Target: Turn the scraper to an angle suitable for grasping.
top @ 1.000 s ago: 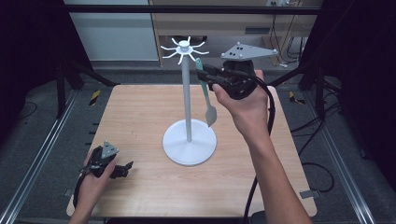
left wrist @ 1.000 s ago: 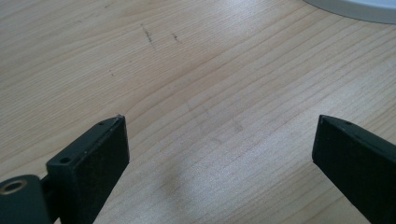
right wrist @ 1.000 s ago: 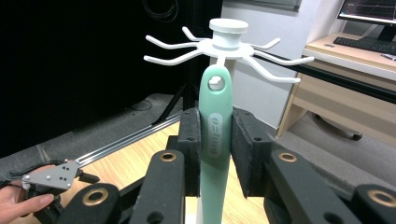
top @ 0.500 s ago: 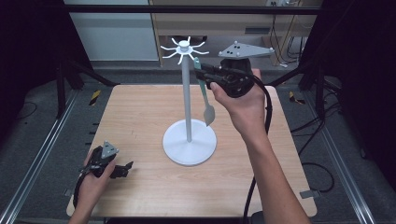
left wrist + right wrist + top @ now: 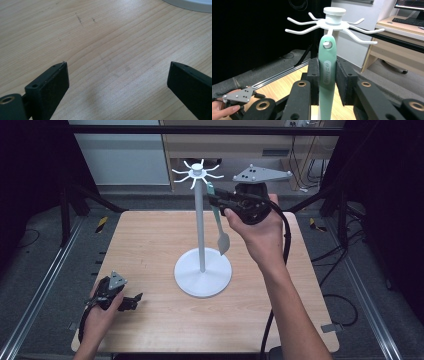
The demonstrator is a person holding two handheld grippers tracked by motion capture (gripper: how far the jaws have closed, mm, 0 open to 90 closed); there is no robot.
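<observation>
A white stand (image 5: 200, 220) with a round base (image 5: 202, 272) and several hooks (image 5: 299, 30) at its top stands mid-table. A mint-green utensil (image 5: 218, 220) hangs beside the pole, head down. Its handle (image 5: 327, 82) sits between the pads of my right gripper (image 5: 327, 72), which is shut on it. The handle's hole (image 5: 327, 44) sits over a hook tip. In the high view my right gripper (image 5: 216, 196) is raised near the stand's top. My left gripper (image 5: 132, 301) rests on the table at the front left, open, with bare wood between its jaws (image 5: 117, 82).
The wooden table (image 5: 150, 235) has metal rails along both sides. The stand's base edge (image 5: 190, 3) lies just beyond my left gripper. A black cable (image 5: 285, 240) trails from the right gripper along the forearm. Cabinets and a desk stand behind the table.
</observation>
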